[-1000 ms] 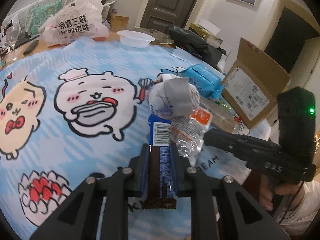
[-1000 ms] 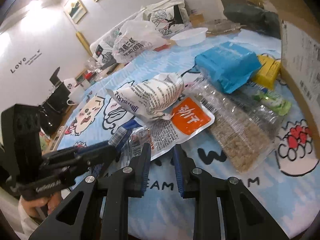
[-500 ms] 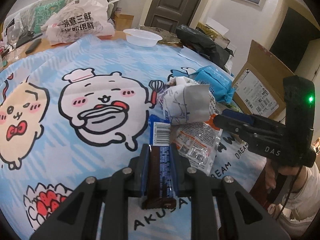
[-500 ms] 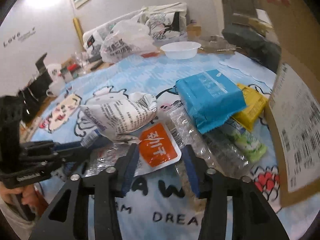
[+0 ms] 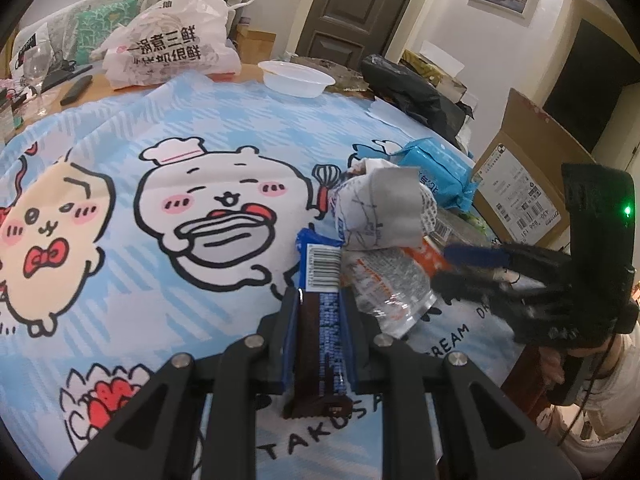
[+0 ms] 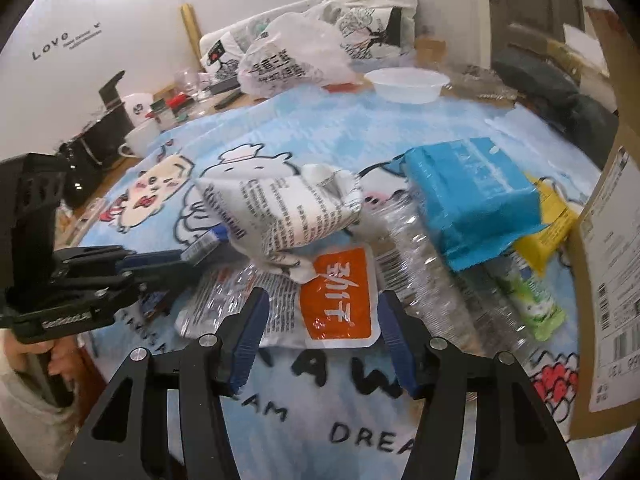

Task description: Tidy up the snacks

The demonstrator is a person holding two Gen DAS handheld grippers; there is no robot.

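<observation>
My left gripper (image 5: pixel 320 312) is shut on a blue-wrapped snack bar (image 5: pixel 320 264) and holds it just above the cartoon tablecloth (image 5: pixel 160 140). To its right lies a heap of snacks: a crumpled white bag (image 6: pixel 288 212), an orange-labelled clear packet (image 6: pixel 340 300), a blue pack (image 6: pixel 468 192), a yellow pack (image 6: pixel 548 232) and a green packet (image 6: pixel 532 300). My right gripper (image 6: pixel 322 308) hovers over the near edge of the orange-labelled packet. Its jaws are opening, and the pads press on nothing. In the left wrist view the right gripper (image 5: pixel 444 266) reaches in from the right.
An open cardboard box (image 6: pixel 612 260) stands at the right table edge beside the heap. A white bowl (image 5: pixel 296 78), a printed plastic bag (image 5: pixel 172 52) and a black bag (image 5: pixel 412 92) sit at the far side. Cups and small items crowd the far left.
The right gripper's jaws have spread from nearly shut to wide apart, and it has rolled and shifted over the orange-labelled packet. The left gripper keeps its hold on the bar.
</observation>
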